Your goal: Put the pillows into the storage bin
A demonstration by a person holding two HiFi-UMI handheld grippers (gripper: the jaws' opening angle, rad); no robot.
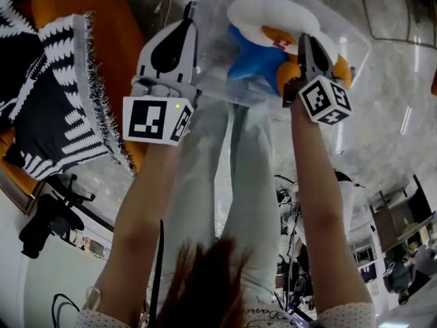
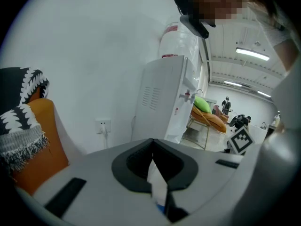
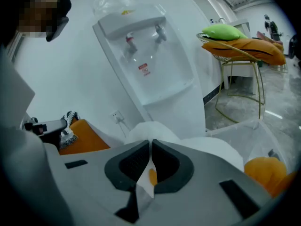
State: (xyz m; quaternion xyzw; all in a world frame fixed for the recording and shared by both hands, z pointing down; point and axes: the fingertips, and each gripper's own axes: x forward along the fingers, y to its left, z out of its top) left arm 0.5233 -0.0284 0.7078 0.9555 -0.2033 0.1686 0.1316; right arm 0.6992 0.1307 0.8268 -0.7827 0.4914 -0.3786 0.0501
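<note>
**Task object.** The blue, white and orange plush pillow (image 1: 256, 57) lies inside the clear plastic storage bin (image 1: 351, 39). The bin stands on the grey marbled floor (image 1: 403, 101) just ahead of the person's legs in pale jeans (image 1: 232, 183). In the right gripper view, the pillow's white lobes (image 3: 212, 149) bulge directly beyond the jaw tips. Its orange part shows at lower right, and the bin's transparent wall (image 3: 263, 135) stands just behind.

**Right tool.** The right tool (image 1: 304, 41) points down into the bin, over the pillow's white and orange end. In its own view (image 3: 150, 145) the jaws stand narrow and closed. A fold of white and orange fabric is pinched between the pads.

**Left tool.** The left tool (image 1: 190, 9) sits at the bin's left rim, beside the pillow's blue part. In its own view (image 2: 152, 147) the jaws are fully together. White and a trace of blue show in the slot behind the tips. Whether fabric is caught there cannot be determined.

**Surroundings.**
- An orange upholstered seat (image 1: 109, 5) stands left of the bin.
- A black-and-white patterned fringed textile (image 1: 54, 101) is draped on the seat.
- A white water dispenser (image 3: 150, 55) stands against the white wall.
- A gold wire chair (image 3: 240, 79) stands to the dispenser's right and carries orange and green cushions.
</note>
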